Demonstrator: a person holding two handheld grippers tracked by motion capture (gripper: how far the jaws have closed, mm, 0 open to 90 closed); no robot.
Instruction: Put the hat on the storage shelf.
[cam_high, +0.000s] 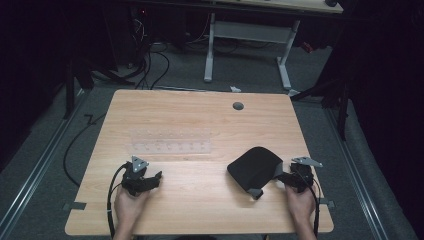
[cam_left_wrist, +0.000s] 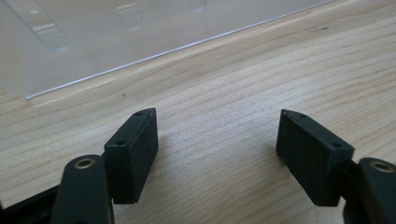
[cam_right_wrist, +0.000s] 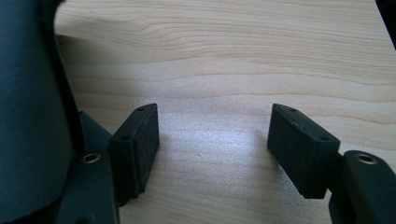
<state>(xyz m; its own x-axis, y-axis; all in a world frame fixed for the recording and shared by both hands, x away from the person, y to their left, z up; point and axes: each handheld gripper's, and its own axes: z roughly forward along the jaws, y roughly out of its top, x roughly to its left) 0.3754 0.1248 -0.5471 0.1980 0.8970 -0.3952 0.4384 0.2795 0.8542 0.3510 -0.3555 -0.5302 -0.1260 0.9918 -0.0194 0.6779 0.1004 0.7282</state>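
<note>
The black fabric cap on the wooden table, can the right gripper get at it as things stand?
Probably yes: the right gripper is open beside the black fabric cap, nothing between them.

Bright tabletop, dark surroundings — soft shadows

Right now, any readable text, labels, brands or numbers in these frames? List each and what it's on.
None readable.
Black cap: no logo or print visible.
Clear plastic sheet: raised marks, no lettering.
Table: bare wood grain, a grey grommet, no label.
</note>
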